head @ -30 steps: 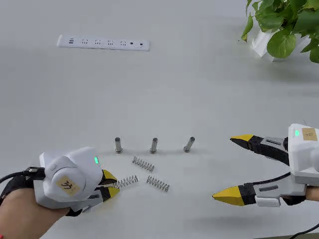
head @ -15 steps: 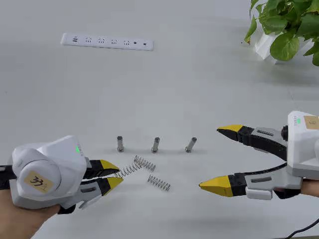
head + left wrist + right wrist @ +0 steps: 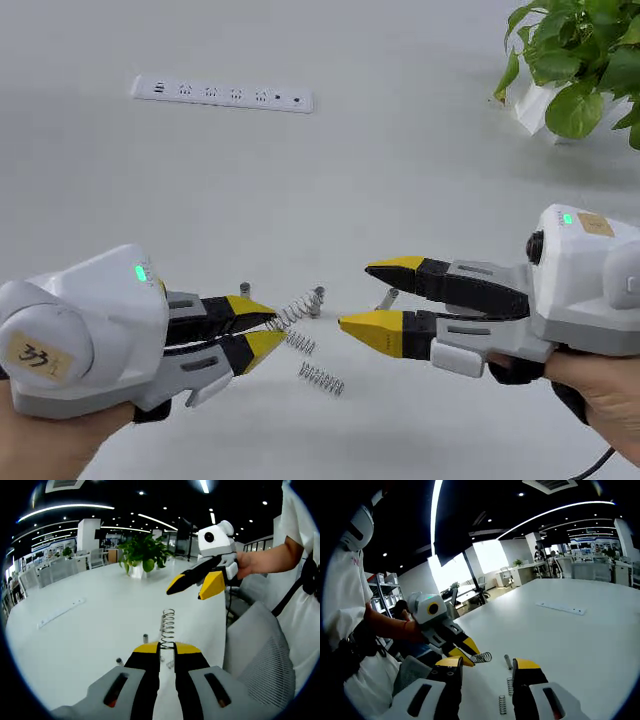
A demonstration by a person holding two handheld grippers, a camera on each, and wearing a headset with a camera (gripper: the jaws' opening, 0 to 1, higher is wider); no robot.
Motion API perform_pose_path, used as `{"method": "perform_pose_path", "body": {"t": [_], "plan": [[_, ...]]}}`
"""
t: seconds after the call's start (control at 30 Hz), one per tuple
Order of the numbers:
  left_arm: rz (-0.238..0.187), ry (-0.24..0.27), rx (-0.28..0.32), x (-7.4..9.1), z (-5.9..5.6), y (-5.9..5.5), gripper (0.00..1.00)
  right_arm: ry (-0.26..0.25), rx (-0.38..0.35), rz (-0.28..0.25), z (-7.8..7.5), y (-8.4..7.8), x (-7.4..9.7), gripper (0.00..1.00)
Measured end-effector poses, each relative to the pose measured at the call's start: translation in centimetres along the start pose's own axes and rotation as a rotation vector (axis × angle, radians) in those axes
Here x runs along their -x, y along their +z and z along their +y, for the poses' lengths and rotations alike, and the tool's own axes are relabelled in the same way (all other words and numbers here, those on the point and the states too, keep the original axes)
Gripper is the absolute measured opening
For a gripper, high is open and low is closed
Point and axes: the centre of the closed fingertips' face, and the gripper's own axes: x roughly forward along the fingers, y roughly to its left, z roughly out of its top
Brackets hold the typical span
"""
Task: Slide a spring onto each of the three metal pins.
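At the near edge of the desk (image 3: 420, 170), the left gripper (image 3: 277, 327) has its jaws narrowed onto one end of the held spring (image 3: 298, 308). This spring is carried clear of the desk surface and points toward the right gripper (image 3: 356, 296). The right gripper's jaws stand moderately apart and hold nothing, with its tips near the spring's free end. Below the grippers, the nearer loose spring (image 3: 321, 379) and the farther loose spring (image 3: 300, 343) lie flat. Just beyond stand the left pin (image 3: 245, 290), middle pin (image 3: 318, 297) and right pin (image 3: 387, 298), in a row and partly hidden. The power strip (image 3: 222, 94) lies toward the far left edge, and the potted plant (image 3: 575, 60) stands at the far right corner.
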Motion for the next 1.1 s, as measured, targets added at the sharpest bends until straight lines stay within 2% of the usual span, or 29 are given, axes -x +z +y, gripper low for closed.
{"method": "perform_pose_path", "body": {"t": [0.17,0.4,0.53,0.6,0.77,0.97,1.1], "plan": [[-0.044,-0.005,0.009,0.0,-0.2,1.1,0.07,0.014,-0.092,-0.051,0.2,0.8,-0.5,0.28],[-0.093,-0.012,0.021,-0.1,-0.2,2.3,0.07,0.031,-0.138,-0.079,0.7,1.3,-0.9,0.21],[-0.100,-0.016,0.018,-0.1,-0.3,2.5,0.07,0.041,-0.171,-0.105,0.7,1.7,-1.0,0.19],[-0.107,-0.017,0.021,-0.1,-0.4,2.7,0.07,0.040,-0.176,-0.101,0.2,1.6,-0.9,0.17],[-0.122,-0.021,0.028,0.0,-0.5,3.0,0.07,0.048,-0.207,-0.120,0.6,1.7,-1.0,0.15],[-0.125,-0.022,0.028,0.0,-0.7,3.2,0.07,0.053,-0.211,-0.131,0.7,1.9,-1.0,0.08],[-0.127,-0.022,0.028,0.0,-0.7,3.3,0.07,0.051,-0.209,-0.132,0.8,2.0,-1.0,0.07]]}}
